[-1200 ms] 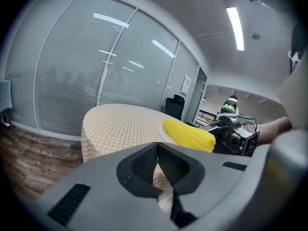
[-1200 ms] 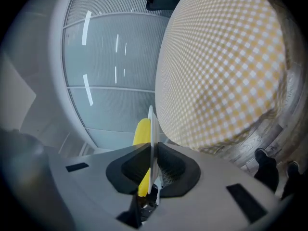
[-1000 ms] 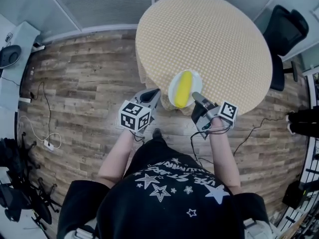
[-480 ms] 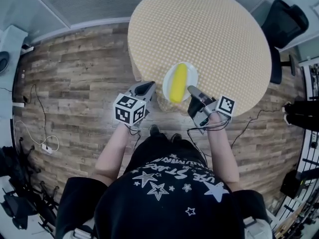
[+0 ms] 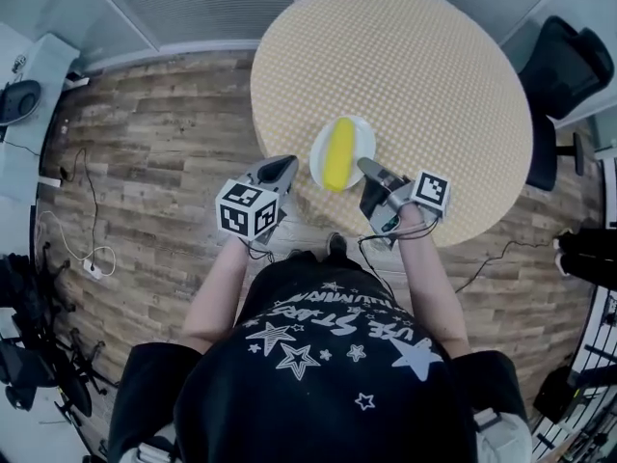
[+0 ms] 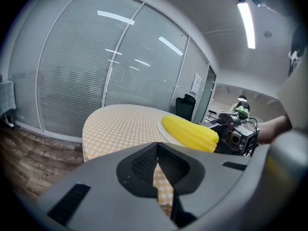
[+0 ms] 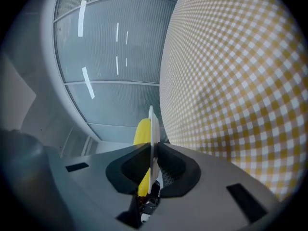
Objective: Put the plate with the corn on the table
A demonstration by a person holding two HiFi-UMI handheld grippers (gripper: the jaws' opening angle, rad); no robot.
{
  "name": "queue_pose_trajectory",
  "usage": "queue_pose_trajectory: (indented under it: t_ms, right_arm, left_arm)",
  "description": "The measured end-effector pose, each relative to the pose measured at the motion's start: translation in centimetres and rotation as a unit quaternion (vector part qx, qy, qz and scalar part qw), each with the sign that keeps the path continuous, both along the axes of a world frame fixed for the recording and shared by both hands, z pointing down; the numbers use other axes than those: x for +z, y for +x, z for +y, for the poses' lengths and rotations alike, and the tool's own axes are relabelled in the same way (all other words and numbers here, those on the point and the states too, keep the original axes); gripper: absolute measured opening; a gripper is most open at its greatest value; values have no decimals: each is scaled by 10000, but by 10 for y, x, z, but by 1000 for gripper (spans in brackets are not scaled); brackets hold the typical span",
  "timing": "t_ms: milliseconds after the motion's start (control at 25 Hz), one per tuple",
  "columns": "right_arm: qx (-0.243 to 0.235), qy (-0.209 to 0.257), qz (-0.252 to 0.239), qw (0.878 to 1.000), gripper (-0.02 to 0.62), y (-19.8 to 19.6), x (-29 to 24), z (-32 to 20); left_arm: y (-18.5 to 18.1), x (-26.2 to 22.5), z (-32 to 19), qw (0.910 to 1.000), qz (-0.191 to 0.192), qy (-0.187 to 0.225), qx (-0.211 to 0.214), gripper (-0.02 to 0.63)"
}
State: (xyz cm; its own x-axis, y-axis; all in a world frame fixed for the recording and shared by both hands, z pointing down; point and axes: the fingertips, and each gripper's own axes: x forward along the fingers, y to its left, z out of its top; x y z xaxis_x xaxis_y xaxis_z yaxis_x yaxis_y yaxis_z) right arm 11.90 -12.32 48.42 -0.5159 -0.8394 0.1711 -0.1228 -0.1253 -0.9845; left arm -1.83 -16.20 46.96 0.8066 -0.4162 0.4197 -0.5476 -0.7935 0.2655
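A white plate (image 5: 359, 136) carries a yellow corn cob (image 5: 337, 153) over the near-left part of the round table (image 5: 424, 75) with its yellow checked cloth. My right gripper (image 5: 366, 168) is shut on the plate's near rim. In the right gripper view the plate (image 7: 152, 124) stands edge-on between the jaws, with the corn cob (image 7: 142, 130) on its left face. I cannot tell whether the plate touches the cloth. My left gripper (image 5: 285, 166) is shut on nothing, just left of the plate, off the table's edge. The left gripper view shows the corn cob (image 6: 190, 133) beyond the shut jaws.
A black office chair (image 5: 571, 64) stands at the table's right. Cables and a power strip (image 5: 89, 276) lie on the wood floor at the left. A grey desk (image 5: 24, 123) is at the far left, and a glass wall with blinds runs behind the table.
The right gripper has carried the plate with the corn from the table's near edge farther in over the cloth. The left gripper stayed shut beside it.
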Motion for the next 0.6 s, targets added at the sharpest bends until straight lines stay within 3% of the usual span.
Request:
queue_pose_trajectory:
  t_ms: [440, 600]
  right_arm:
    - [-477, -116, -35, 9988, 42, 39, 12, -22]
    - [-494, -167, -83, 9986, 43, 40, 16, -36]
  left_arm:
    - [17, -1, -3, 9965, -83, 10, -833, 8]
    - [14, 4, -7, 9962, -131, -42, -864, 8]
